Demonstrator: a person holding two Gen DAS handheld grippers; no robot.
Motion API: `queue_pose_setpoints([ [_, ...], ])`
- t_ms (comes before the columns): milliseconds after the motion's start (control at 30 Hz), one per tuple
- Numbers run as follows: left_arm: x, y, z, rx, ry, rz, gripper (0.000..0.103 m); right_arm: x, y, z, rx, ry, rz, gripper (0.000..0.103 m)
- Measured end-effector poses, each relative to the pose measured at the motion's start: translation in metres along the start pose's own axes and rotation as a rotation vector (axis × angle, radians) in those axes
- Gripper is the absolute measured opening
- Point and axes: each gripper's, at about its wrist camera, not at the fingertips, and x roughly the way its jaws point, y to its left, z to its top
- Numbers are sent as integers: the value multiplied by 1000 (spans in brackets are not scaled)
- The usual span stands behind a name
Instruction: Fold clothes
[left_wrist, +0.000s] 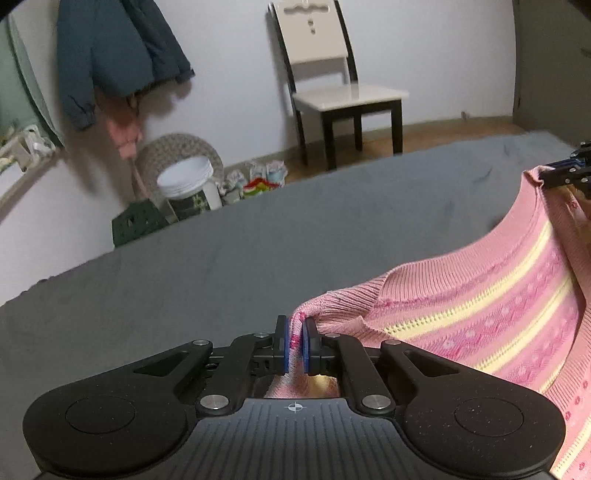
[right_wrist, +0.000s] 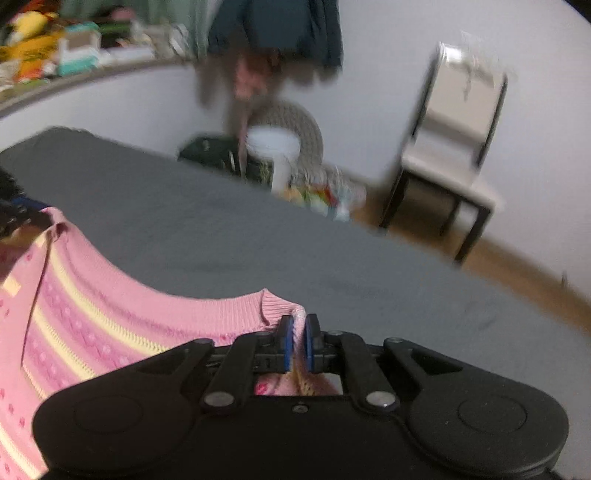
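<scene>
Pink knit sweater (left_wrist: 498, 295), striped in yellow, stretched above the grey bed (left_wrist: 184, 277), well short of its far edge. Left gripper (left_wrist: 294, 343) clamped on one ribbed corner; right gripper (right_wrist: 299, 341) clamped likewise on the opposite corner. Hem sagging between the two. Beyond the far bed edge: chair (left_wrist: 332, 85), white bucket (left_wrist: 186, 184), dark jacket (left_wrist: 118, 48) hung on the wall. Right view blurred.

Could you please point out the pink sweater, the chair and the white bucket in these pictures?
pink sweater (left_wrist: 480, 314): left wrist view, on its striped body.
chair (left_wrist: 351, 96): left wrist view, on its seat.
white bucket (left_wrist: 186, 179): left wrist view, on its lid.
</scene>
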Motion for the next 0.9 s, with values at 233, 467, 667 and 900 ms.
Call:
queue_pose_setpoints([
  [233,12,-8,-25,-53,14,106,75,-13,-29,-15,87,2,-34,64],
  [467,-56,0,-49,-197,-187,-6,85,-74,-100,-55,176,183,9,59],
  [667,-107,-45,-70,-211,-248,-131,85,-86,-120,-114,232,389,59,51],
  [900,-137,-97,-129,-352,-228,-371,85,-99,-116,-159,253,379,141,21],
])
